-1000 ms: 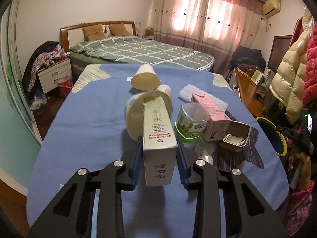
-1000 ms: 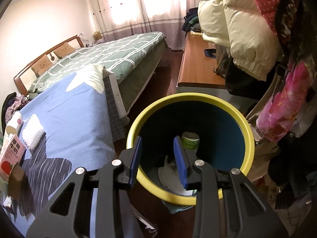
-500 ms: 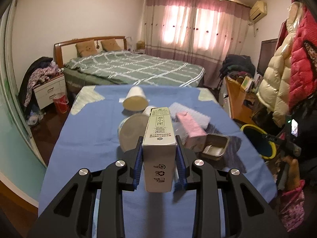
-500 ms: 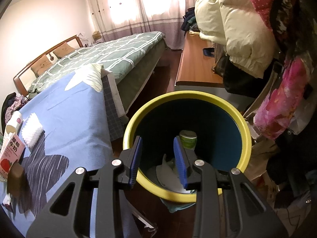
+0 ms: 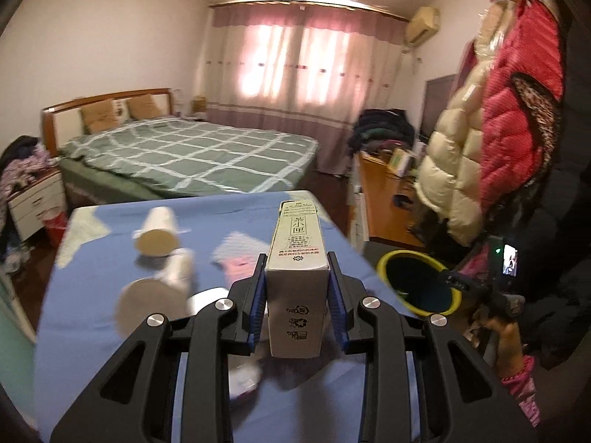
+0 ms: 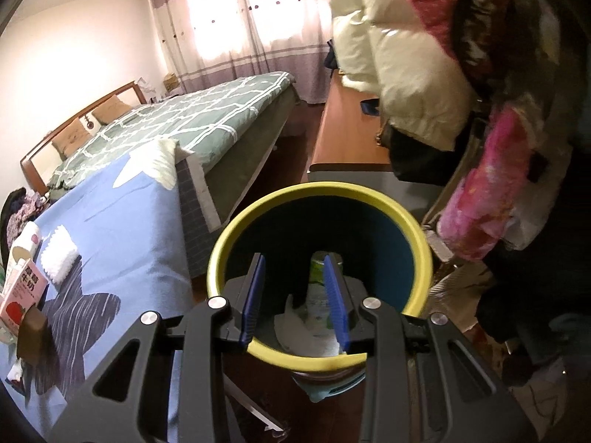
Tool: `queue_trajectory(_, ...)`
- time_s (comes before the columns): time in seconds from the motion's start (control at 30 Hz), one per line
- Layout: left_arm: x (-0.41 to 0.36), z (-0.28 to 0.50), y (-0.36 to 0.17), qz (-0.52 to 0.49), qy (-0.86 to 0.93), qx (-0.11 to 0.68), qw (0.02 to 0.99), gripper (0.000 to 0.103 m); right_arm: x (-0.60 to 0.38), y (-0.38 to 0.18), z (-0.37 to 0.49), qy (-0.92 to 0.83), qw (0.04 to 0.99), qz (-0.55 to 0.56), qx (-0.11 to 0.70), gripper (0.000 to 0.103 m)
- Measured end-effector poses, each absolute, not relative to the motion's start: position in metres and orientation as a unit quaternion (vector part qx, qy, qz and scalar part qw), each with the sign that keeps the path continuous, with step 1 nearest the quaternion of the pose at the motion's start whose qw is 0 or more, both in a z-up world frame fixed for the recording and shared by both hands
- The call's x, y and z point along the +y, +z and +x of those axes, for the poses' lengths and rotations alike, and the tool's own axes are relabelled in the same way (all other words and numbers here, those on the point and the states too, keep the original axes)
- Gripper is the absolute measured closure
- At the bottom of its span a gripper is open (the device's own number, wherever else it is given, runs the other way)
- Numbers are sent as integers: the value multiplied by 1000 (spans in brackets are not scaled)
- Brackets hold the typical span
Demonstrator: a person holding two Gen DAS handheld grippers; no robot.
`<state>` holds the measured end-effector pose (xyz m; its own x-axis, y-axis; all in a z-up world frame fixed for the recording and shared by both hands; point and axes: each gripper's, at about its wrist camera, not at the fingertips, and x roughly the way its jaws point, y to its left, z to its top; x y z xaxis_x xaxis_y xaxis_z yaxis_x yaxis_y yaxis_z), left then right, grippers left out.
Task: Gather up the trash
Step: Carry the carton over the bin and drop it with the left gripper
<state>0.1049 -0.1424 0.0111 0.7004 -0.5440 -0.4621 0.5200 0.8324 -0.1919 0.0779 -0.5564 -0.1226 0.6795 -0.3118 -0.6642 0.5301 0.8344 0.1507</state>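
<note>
My left gripper (image 5: pixel 297 295) is shut on a grey-white drink carton (image 5: pixel 297 280) and holds it raised above the blue table (image 5: pixel 92 295). Paper cups (image 5: pixel 157 232) and a pink carton (image 5: pixel 236 269) lie blurred on the table below. The yellow-rimmed bin (image 5: pixel 419 282) stands off the table's right edge. My right gripper (image 6: pixel 295 295) is open and empty, just above the bin (image 6: pixel 321 195), which holds a green-labelled cup (image 6: pixel 319 269) and white paper. The pink carton (image 6: pixel 22 291), a brown tray (image 6: pixel 33 336) and a white sponge (image 6: pixel 59 254) show at the left.
A green checked bed (image 5: pixel 192 158) lies beyond the table. A wooden desk (image 6: pixel 351 136) and hanging puffer coats (image 5: pixel 480 140) crowd the right side. The person's other hand with a gripper (image 5: pixel 498 295) shows right of the bin. A bedside cabinet (image 5: pixel 33 203) stands at far left.
My left gripper has lifted the carton off the table and swung right toward the bin. My right gripper has stayed open over the bin, shifting slightly.
</note>
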Motion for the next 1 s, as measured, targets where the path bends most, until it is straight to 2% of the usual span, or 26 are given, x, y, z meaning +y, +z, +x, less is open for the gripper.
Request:
queue_trajectory(0.33,-286,155,-4,-9,-398,311,863,73,-588,-122,47,-259,896,188,308,71)
queue_trajectory(0.63,-426,168,-45,40,-450,350,821,73,-609,-132,28,-268,888,207,311,71)
queue_trajectory(1.0,-503,177,-88,77,-457,383,799,72,-629,-144,16,-280,878,229,313,71)
